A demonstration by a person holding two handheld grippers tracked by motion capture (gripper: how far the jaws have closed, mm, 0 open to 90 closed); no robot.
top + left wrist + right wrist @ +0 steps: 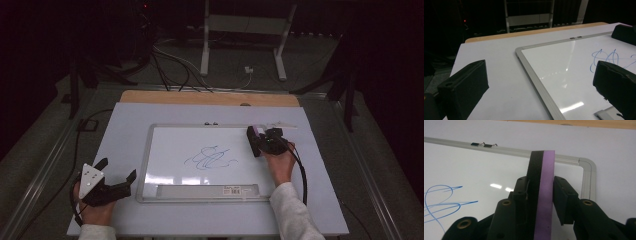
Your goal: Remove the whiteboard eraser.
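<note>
The whiteboard is open around the blue scribble; only its tray stands along the near edge.

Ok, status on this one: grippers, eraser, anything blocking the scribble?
Right gripper shut on purple-and-black eraser, over whiteboard's top right corner. Left gripper open, idle left of board. Blue scribble not yet wiped; nothing in the way.

whiteboard – 1 | eraser – 1 | binder clips – 2 | blue scribble – 1
</note>
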